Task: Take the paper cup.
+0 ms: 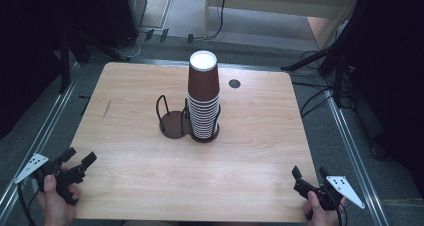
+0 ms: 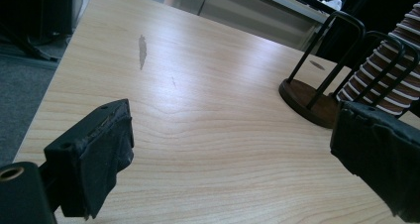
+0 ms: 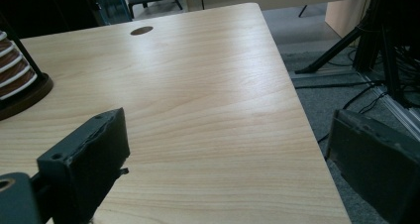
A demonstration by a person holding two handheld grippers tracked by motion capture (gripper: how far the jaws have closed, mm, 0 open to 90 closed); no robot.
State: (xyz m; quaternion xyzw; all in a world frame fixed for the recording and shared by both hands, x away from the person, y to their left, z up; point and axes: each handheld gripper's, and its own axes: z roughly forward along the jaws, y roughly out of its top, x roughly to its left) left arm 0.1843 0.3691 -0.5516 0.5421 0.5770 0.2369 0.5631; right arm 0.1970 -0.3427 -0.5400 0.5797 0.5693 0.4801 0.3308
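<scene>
- The stack of paper cups [image 1: 204,98] stands upright in the right ring of the dark wire holder [image 1: 176,121], centre of the high view, slightly above the middle; its top cup shows a white inside; the lower cups are partly hidden behind the holder's wire uprights
- In the left gripper view the stack is cut off at the upper right edge of the frame; the holder's left ring [image 2: 309,102] sits bare, and its right part is hidden behind the near jaw
- In the right gripper view a few cup rims [image 3: 15,70] and a slice of the holder's base show at the far left edge; the rest is cut off
- The left gripper [image 1: 79,162] is held at the lower left of the high view, over the table's near left corner, jaws apart with nothing between them; the hand [image 1: 55,198] is cut off by the bottom edge
- The right gripper [image 1: 307,175] is held at the lower right, by the table's near right corner, jaws likewise apart and bare
- The table [image 1: 135,186] lies open between both grippers and the holder; a dark scuff [image 2: 142,50] marks its left part and a round hole [image 1: 234,83] sits at the upper right; the right edge drops to grey floor [image 3: 317,105] with cables and stand legs, hard to make out in the dark
</scene>
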